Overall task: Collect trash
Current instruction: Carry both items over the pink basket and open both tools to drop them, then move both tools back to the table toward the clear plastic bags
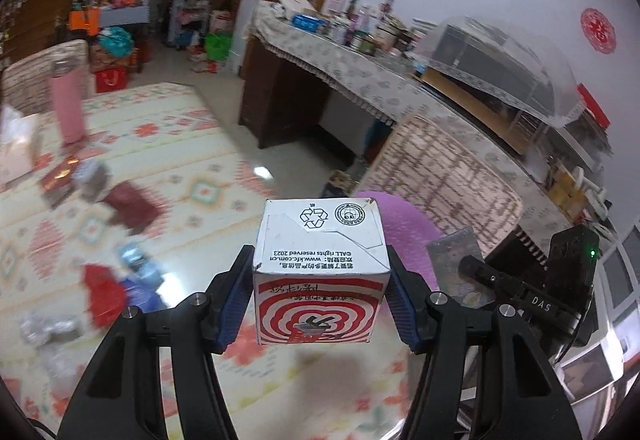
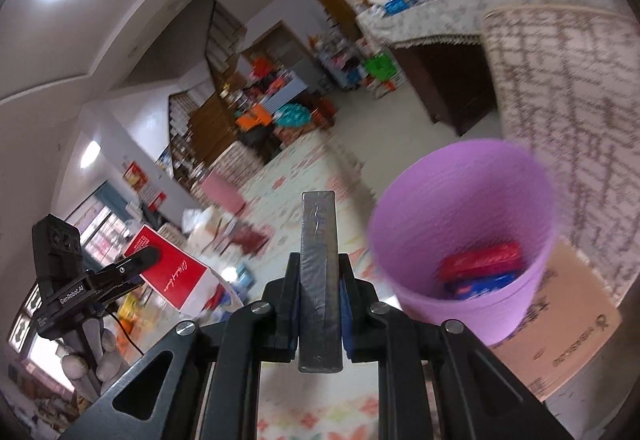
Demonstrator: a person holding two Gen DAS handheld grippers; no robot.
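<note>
Our left gripper (image 1: 320, 272) is clenched on a white carton (image 1: 320, 272) printed with red and white rings, its blue-padded fingers (image 1: 234, 304) pressed flat against the carton's two sides and spread about as wide as the box itself, holding it lifted above the patterned tablecloth (image 1: 192, 175). Our right gripper (image 2: 320, 280) is nearly closed, its jaws pinching a thin, flat grey packet (image 2: 319, 272) that stands upright on edge between them and reaches past the fingertips. Just to the right of that packet sits the purple bin (image 2: 472, 199), tilted toward the camera, with a red wrapper (image 2: 484, 258) and a blue wrapper (image 2: 484, 284) lying at its bottom; a brown cardboard box (image 2: 568, 324) lies beside it. From the left wrist view we see the bin's purple rim (image 1: 404, 215) just behind the carton, and the right gripper's body (image 1: 532, 300) with the grey packet (image 1: 454, 252) near it. More litter remains scattered on the tablecloth to the left, blurred: a dark red packet (image 1: 134, 205), a red scrap (image 1: 102, 292) and a crumpled silvery wrapper (image 1: 48, 328). A pink bottle (image 1: 68, 107) stands farther back.
</note>
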